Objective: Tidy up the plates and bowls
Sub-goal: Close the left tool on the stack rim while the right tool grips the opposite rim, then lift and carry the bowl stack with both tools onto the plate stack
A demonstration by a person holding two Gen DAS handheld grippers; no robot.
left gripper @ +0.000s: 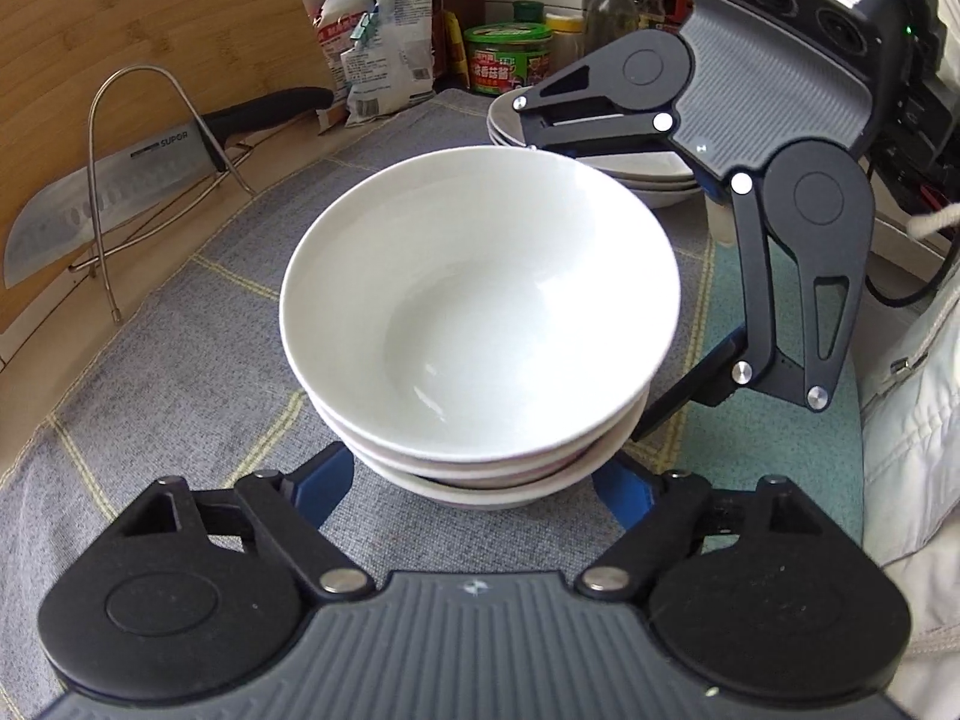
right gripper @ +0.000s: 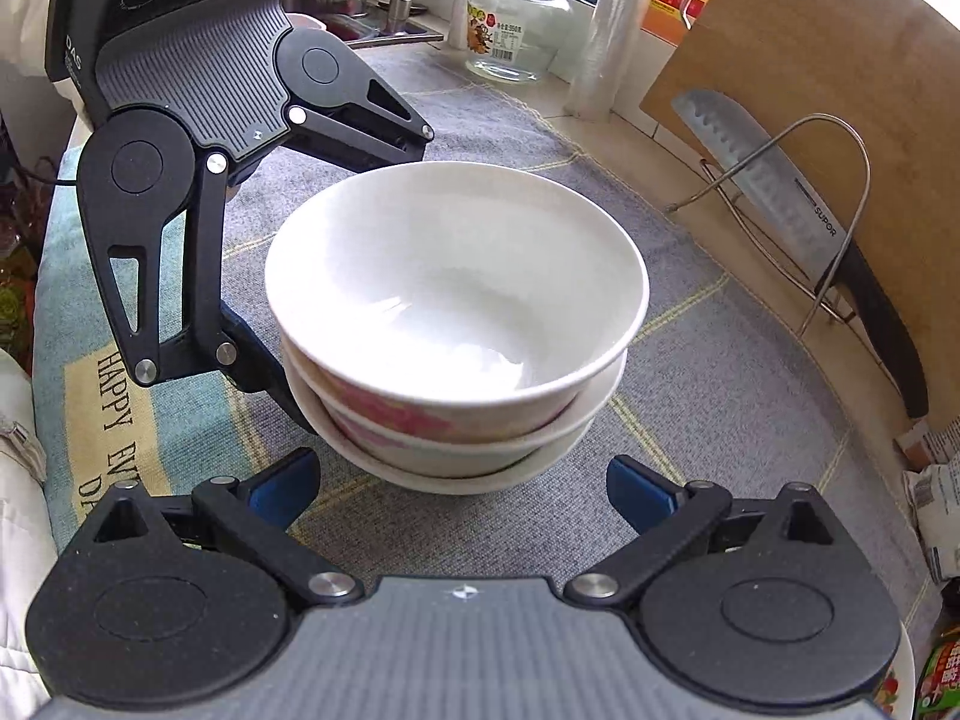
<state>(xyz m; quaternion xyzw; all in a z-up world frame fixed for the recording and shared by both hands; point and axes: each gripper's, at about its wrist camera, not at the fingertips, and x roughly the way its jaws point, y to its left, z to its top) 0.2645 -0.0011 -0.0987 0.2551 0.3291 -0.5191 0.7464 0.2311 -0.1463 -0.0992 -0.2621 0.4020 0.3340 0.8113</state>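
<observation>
Three white bowls point(left gripper: 480, 300) sit nested in a stack on the grey checked cloth, the lower ones showing a pink pattern in the right wrist view point(right gripper: 420, 414). My left gripper point(left gripper: 474, 480) straddles the base of the stack, its blue pads tucked under the rims against the lowest bowl. One of its fingers point(right gripper: 264, 372) touches the stack's left side. My right gripper point(right gripper: 462, 474) stands open on the opposite side, its blue fingertips point(right gripper: 282, 489) just clear of the bottom bowl. A pile of white plates point(left gripper: 630, 174) lies behind the bowls.
A cleaver point(left gripper: 120, 192) rests in a wire rack in front of a wooden cutting board point(left gripper: 150, 30). Bags, jars and bottles point(left gripper: 510, 60) line the back edge, with a glass jar point(right gripper: 516, 24) near the window. A person's pale sleeve point(left gripper: 912, 420) is at the right.
</observation>
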